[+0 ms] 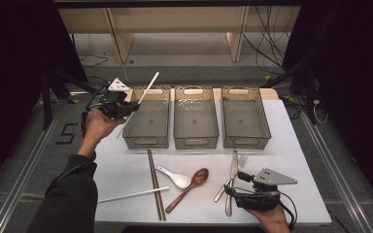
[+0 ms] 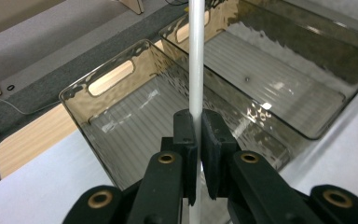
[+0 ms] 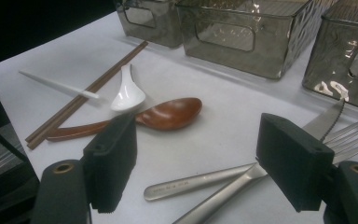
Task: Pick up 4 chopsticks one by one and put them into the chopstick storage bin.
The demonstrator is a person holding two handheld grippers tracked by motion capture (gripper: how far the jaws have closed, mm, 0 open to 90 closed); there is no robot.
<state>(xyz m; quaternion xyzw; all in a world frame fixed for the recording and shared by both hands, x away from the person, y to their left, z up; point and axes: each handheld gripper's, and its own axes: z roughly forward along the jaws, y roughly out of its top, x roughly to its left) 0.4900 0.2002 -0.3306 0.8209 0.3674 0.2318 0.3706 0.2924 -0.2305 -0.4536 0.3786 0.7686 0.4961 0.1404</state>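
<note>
Left gripper [image 2: 197,140] pinches a white chopstick [image 2: 196,56] tilted above the left bin [image 1: 147,119], likely lining up a drop. Right gripper [image 3: 193,161] hovers wide open over the knife [image 3: 200,182] and fork [image 3: 349,135], holding nothing.

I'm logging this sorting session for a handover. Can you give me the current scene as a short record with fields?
left tool: shut on white chopstick, raised beside the left bin
right tool: open, holding nothing, above knife and fork
bins: three clear bins in a row
on mat: second white chopstick, brown chopsticks, white spoon, wooden spoon
</note>
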